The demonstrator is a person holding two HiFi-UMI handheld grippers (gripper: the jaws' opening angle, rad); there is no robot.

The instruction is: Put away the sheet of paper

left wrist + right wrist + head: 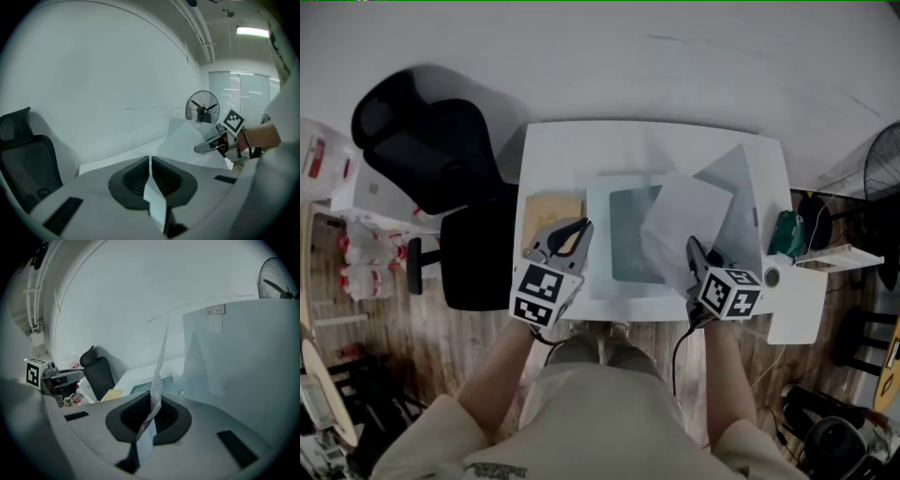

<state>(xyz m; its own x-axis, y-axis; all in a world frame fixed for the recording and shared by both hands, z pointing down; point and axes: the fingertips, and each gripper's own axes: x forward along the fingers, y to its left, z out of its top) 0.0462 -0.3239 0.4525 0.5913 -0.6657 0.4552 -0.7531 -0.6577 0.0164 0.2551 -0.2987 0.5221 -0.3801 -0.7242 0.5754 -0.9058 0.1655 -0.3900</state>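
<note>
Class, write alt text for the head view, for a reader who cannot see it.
From above, a person at a white table grips a sheet of paper in the right gripper over an open clear folder. The left gripper, jaws together, hangs above a brown card beside it; a black chair stands left.

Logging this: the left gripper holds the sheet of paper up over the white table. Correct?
No, the right gripper holds the sheet of paper up over the white table; the right gripper view shows it clamped between those jaws.
</note>
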